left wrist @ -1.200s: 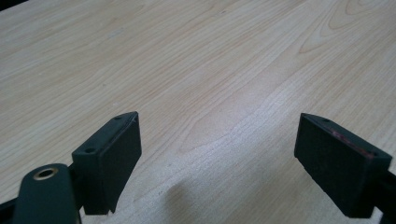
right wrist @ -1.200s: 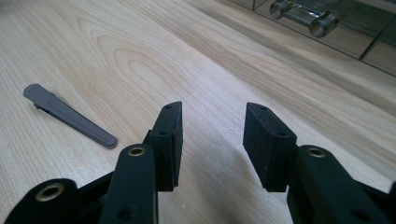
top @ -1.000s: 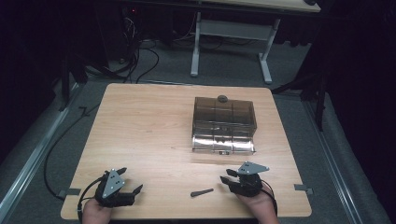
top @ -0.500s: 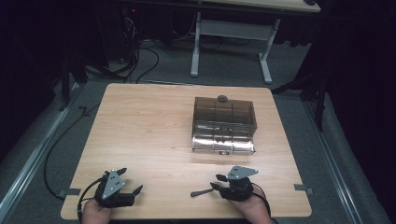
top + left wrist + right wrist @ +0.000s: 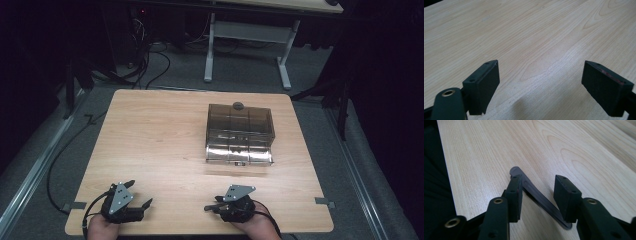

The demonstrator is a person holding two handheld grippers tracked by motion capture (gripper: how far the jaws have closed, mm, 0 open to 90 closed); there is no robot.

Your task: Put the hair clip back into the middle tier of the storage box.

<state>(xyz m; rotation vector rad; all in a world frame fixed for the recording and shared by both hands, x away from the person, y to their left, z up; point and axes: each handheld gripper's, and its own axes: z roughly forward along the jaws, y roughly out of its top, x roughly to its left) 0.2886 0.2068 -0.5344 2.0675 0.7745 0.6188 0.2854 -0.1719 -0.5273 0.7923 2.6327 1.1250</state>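
Observation:
A flat dark strip (image 5: 537, 196) lies slantwise on the wooden table (image 5: 160, 140) near its front edge. In the right gripper view it runs between the two jaws of my right gripper (image 5: 537, 181), which stand either side of it. Those jaws have just been closing; a gap still shows beside the strip and I see no clamp on it. From above, my right gripper (image 5: 210, 206) points left, low over the table. Left of it at the front, my left gripper (image 5: 141, 194) rests with its jaws wide apart and only bare wood between its jaws (image 5: 541, 72).
A smoky translucent box (image 5: 240, 132) with several compartments stands right of the table's middle, a small dark knob (image 5: 238, 105) at its far edge. Beyond the table are a white desk frame (image 5: 250, 35) and cables on the grey floor.
My right gripper has slid left along the front edge until its jaws straddle the dark strip, and the jaws have narrowed. The left gripper and the box have stayed put.

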